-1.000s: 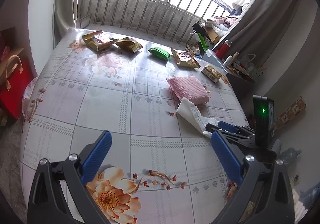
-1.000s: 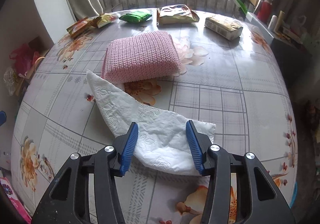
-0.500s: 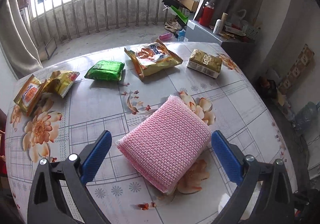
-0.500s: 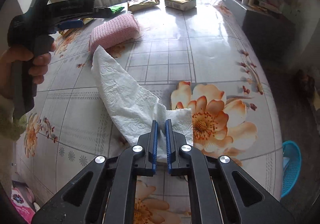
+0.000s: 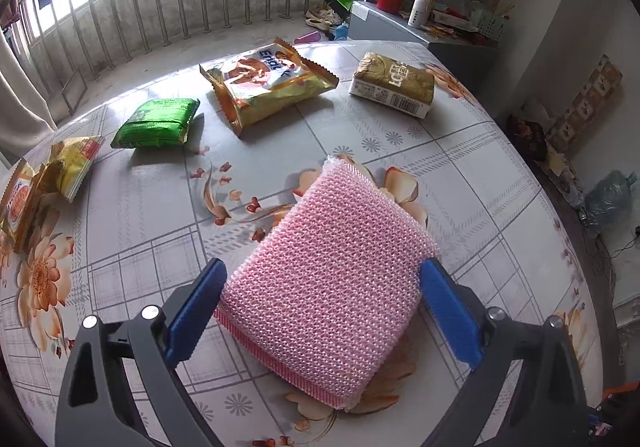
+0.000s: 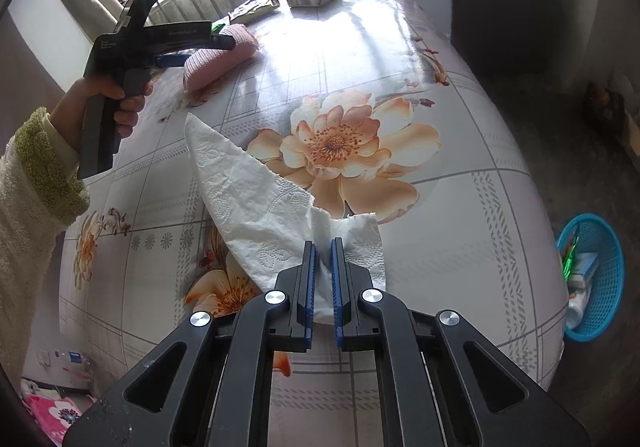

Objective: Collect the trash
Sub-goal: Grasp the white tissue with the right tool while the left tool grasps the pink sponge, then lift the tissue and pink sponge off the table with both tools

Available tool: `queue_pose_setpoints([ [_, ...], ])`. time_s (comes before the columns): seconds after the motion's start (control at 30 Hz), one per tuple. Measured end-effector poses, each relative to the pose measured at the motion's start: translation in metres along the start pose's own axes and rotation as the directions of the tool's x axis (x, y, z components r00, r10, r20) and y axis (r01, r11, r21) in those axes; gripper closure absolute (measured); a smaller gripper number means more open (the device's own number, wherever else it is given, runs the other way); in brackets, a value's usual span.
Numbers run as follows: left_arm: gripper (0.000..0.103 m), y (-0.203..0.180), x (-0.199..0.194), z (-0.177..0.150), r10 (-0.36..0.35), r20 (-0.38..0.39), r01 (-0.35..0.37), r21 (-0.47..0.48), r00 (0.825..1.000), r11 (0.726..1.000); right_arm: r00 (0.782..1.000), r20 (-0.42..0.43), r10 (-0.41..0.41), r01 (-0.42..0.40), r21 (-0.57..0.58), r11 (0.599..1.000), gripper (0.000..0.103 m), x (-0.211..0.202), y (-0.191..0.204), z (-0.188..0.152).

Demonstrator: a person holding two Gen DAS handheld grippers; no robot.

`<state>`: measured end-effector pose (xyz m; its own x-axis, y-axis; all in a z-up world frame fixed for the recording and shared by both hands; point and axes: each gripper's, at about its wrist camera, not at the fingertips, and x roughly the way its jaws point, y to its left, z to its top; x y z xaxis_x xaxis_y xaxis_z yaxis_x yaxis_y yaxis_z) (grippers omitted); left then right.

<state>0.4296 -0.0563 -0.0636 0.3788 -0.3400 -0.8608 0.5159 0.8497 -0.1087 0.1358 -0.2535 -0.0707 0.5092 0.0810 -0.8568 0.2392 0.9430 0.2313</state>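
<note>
A crumpled white paper towel (image 6: 256, 199) lies on the flowered tablecloth (image 6: 440, 247) near the table's front edge. My right gripper (image 6: 323, 247) is shut on its near end, and paper shows between the blue pads. A pink knitted scrubbing pad (image 5: 332, 279) lies further in. My left gripper (image 5: 322, 267) is open and low over it, one blue pad at each side of the pad's near half. In the right wrist view a hand in a fleece sleeve (image 6: 36, 187) holds that left gripper (image 6: 200, 49) over the pink pad (image 6: 224, 55).
Snack packets lie at the table's far side: a green one (image 5: 158, 123), an orange-yellow bag (image 5: 268, 81), a gold pack (image 5: 394, 89) and yellow ones (image 5: 68, 163) at the left. A blue basket (image 6: 596, 279) with rubbish in it stands on the floor, right of the table.
My right gripper closed on the paper towel and dragged it toward the table's edge. My left gripper swung over to the pink pad and came down around it, still open.
</note>
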Motion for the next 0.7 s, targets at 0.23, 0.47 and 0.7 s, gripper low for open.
queue_pose_setpoints([
  [0.23, 0.008, -0.016, -0.018, -0.034, -0.021, -0.078, 0.025, 0.047, 0.997, 0.999, 1.000, 0.005, 0.014, -0.014, -0.003, 1.000, 0.097, -0.009, -0.010, -0.005],
  [0.47, 0.008, -0.013, -0.063, -0.109, -0.016, -0.096, 0.014, -0.023, 0.995, 1.000, 0.999, 0.018, 0.036, -0.036, 0.005, 0.999, 0.097, -0.010, -0.019, -0.011],
  [0.7, 0.008, -0.009, -0.126, -0.214, -0.041, -0.025, 0.035, -0.214, 0.999, 0.976, 0.993, 0.016, 0.117, -0.118, 0.157, 0.981, 0.097, -0.011, -0.039, -0.013],
])
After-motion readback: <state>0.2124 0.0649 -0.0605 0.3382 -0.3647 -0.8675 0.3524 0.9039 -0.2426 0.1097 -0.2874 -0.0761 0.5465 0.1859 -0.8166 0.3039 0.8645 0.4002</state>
